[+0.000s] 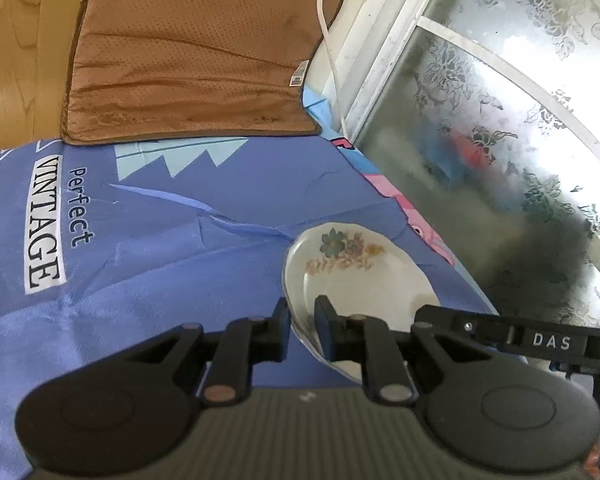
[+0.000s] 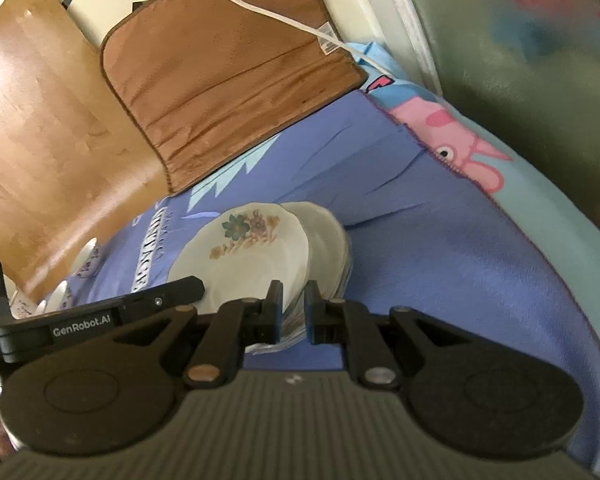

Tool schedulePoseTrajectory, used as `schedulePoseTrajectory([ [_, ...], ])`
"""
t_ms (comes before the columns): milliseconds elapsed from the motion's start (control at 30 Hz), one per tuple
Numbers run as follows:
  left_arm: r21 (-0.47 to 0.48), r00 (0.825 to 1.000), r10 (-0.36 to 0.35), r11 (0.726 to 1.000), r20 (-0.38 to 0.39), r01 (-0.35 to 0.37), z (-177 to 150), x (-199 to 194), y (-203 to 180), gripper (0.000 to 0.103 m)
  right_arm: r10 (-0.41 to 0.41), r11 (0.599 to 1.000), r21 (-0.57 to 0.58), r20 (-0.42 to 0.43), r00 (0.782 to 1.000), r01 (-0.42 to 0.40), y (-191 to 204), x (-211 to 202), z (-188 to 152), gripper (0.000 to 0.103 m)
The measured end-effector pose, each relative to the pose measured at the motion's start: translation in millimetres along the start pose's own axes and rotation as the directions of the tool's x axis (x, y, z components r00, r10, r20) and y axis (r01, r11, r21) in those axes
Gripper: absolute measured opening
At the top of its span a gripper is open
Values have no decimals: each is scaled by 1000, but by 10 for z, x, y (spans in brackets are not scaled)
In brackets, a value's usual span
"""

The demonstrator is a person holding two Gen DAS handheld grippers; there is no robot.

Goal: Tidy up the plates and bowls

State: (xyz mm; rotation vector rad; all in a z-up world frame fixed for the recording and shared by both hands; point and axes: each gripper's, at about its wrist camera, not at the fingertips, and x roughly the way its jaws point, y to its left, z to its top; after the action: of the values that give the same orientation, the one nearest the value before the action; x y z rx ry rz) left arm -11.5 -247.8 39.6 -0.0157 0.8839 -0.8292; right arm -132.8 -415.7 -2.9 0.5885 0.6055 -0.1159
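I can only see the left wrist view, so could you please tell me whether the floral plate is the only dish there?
Observer: No, plain plates are stacked right behind the floral plate.
Operator: Thank you. Is the right gripper holding anything?
Observer: Yes, the right gripper is shut on the floral plate's near rim.
Operator: Are there any cups nearby?
Observer: Yes, small cups with purple patterns sit at the blue cloth's left edge.
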Motion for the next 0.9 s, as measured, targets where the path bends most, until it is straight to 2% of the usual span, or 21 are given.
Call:
schedulePoseTrajectory([
  [200, -2, 1000, 25, 1000, 1, -25, 39, 39, 13, 16, -58, 997, -55, 61, 996, 62, 35, 49, 37, 19],
  [267, 10, 999, 35, 999, 21, -35, 58, -15, 12, 17, -96, 992, -73, 119, 988, 105, 72, 4, 45, 26],
  [300, 10, 999, 33, 999, 31, -33, 66, -63, 29, 17, -103, 990, -82, 150, 983, 116, 93, -42, 53, 26],
  [400, -6, 997, 26, 1000, 79, -26, 88, -266, 146, 17, -93, 989, -90, 207, 974, 113, 156, -162, 89, 26],
  [500, -36, 993, 31, 999, 114, -27, 43, -447, 320, 17, -39, 991, -118, 215, 976, 66, 291, -199, 86, 26],
  [600, -47, 989, 44, 998, 143, -38, -68, -578, 506, 17, 14, 985, -172, 174, 985, 16, 528, -91, 22, 26],
  [733, -78, 977, 129, 990, 169, -117, -309, -787, 896, 17, 81, 973, -221, 70, 994, -64, 856, 190, -82, 26],
  [900, -197, 948, 254, 956, 190, -216, -612, -1165, 1588, 17, 164, 961, -213, -88, 983, -179, 1274, 578, -194, 26],
])
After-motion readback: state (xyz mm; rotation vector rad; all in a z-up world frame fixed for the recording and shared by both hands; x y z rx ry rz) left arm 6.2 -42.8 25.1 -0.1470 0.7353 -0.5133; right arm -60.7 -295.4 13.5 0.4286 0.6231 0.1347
